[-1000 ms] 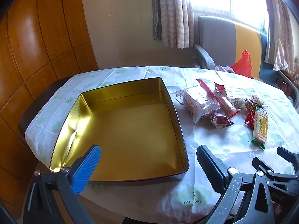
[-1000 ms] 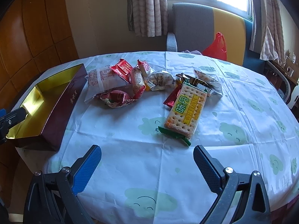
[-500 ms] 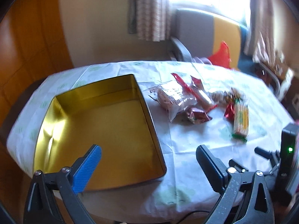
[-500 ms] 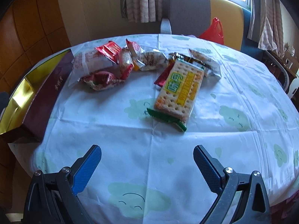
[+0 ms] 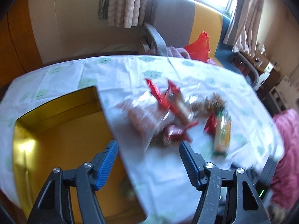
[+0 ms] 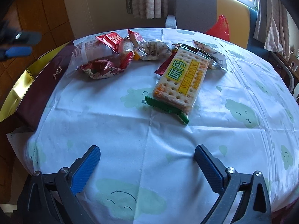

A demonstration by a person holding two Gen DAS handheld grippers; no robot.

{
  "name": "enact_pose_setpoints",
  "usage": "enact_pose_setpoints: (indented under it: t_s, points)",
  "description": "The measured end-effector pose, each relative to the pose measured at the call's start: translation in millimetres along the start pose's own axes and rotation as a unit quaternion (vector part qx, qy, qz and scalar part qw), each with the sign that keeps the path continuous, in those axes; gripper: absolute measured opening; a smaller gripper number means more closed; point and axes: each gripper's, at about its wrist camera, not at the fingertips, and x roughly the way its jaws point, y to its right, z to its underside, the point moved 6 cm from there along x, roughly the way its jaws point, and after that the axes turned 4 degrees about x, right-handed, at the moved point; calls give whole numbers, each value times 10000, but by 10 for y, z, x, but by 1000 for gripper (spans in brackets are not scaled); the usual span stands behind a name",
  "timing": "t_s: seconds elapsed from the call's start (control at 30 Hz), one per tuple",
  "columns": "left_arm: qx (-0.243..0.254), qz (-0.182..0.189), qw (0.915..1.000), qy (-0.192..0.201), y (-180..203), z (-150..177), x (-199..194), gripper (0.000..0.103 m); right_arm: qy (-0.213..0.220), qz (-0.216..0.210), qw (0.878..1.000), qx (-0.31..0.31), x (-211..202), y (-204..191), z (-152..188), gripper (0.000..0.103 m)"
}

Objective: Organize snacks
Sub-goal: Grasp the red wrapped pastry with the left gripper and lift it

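Just ahead of the right gripper (image 6: 147,160), its jaws wide and empty, the cracker packet (image 6: 180,80) lies lengthwise, tilted right. The left gripper (image 5: 148,153), jaws closing on nothing, points at the red snack (image 5: 174,133) beside the gold tin (image 5: 56,123).

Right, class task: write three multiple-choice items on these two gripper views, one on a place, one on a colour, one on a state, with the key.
1. Where does the cracker pack lie?
A. inside the tin
B. on the tablecloth, right of the other snacks
C. on the chair

2. What colour is the inside of the tin?
A. gold
B. green
C. white

3. What is in the right gripper?
A. the cracker pack
B. a red wrapper
C. nothing

Key: 1 B, it rests flat on the tablecloth. 2 A, the tin's floor and walls shine gold. 3 C, only cloth shows between its spread fingers.
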Motion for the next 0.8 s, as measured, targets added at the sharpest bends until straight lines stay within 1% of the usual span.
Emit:
enact_pose_setpoints:
  t_s: [0.03,0.07,0.1,0.17,0.2,0.27,0.33,0.37,0.4,0.5,0.6,0.63,0.67,0.7,0.8]
  points:
    - [-33,100,9999,-44,17,-106,61,61,-2,-1,10000,-2,1,1,-3,103]
    - [-38,129,9999,-75,36,-198,124,54,-3,-7,10000,6,2,4,-7,103]
    - [-9,73,9999,-103,54,-317,217,46,4,-7,10000,0,2,3,-7,103]
    - [113,-5,9998,-178,100,-490,400,36,8,-13,10000,-35,1,-2,-8,103]
    - [147,-16,9996,-232,110,-562,493,34,13,-26,10000,-55,-1,-3,-8,103]
    - [104,-99,9992,-372,102,-726,743,32,18,-53,9999,-107,-11,-9,-3,103]
    - [86,-91,9986,-522,92,-838,951,32,16,-93,9998,-161,-19,-12,6,103]
    - [53,-99,9981,-611,90,-897,1083,33,16,-112,9998,-182,-23,-14,12,103]
    - [50,-129,9972,-729,87,-937,1209,35,14,-125,9997,-207,-23,-16,14,103]
    - [94,-232,9948,-983,71,-980,1514,37,11,-178,9995,-260,-30,-17,25,103]
    - [162,-94,9932,-1149,130,-990,1708,37,0,-223,9993,-310,-34,-19,26,103]
    - [202,-82,9927,-1189,159,-976,1727,35,4,-232,9992,-327,-34,-20,26,103]
    - [255,-125,9924,-1195,175,-962,1754,20,4,-234,9992,-339,-33,-19,26,103]
    - [268,-115,9928,-1159,189,-953,1762,16,1,-235,9991,-349,-33,-21,24,103]
    - [275,3,9952,-940,254,-929,1680,14,-2,-260,9991,-328,-30,-18,14,103]
